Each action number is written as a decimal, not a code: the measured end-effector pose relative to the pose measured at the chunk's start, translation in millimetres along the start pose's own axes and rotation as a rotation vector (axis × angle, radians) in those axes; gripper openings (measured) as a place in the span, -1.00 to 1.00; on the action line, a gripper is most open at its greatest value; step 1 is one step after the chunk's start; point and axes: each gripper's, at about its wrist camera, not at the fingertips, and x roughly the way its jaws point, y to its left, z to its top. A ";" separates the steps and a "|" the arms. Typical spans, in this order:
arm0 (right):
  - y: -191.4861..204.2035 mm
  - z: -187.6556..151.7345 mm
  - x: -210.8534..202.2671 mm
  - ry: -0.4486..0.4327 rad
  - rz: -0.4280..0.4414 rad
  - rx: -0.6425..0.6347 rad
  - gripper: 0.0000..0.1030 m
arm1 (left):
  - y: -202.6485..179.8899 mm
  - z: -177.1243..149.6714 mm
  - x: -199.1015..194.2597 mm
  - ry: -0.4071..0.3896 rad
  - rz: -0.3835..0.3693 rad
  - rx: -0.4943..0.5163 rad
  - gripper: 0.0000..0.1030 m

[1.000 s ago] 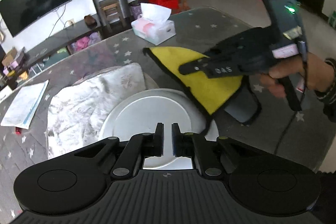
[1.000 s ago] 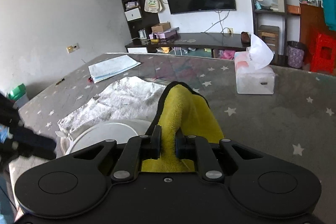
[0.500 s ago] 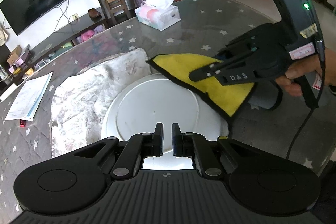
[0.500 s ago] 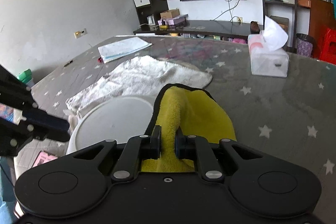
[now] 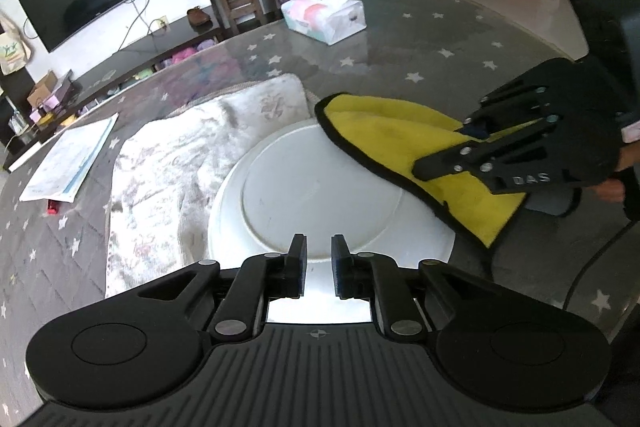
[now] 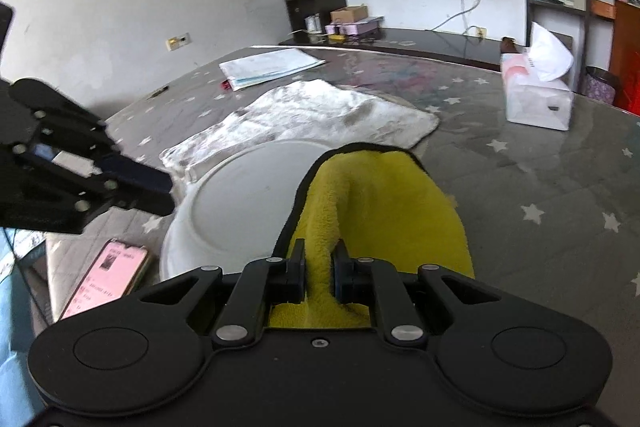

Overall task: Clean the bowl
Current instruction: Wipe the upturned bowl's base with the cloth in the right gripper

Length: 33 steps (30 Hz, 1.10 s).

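Currently your right gripper [image 6: 319, 269] pinches the yellow cloth [image 6: 380, 203] over the white bowl's [image 5: 312, 187] 2 o'clock rim for wiping, while your empty left gripper [image 5: 319, 269], jaws opening, hovers at 6 o'clock.

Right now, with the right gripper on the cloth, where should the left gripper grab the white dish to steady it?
Take the white dish by its near rim, right ahead of the left gripper, whose jaws are opening with nothing between them. The rim is thin and raised, so one finger could go over it and one under. The yellow cloth in the right gripper covers the far-right rim.
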 end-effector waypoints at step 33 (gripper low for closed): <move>78.0 35.0 52.5 0.037 0.143 -0.160 -0.73 | 23.7 -31.9 9.9 0.021 -0.009 -0.066 -0.35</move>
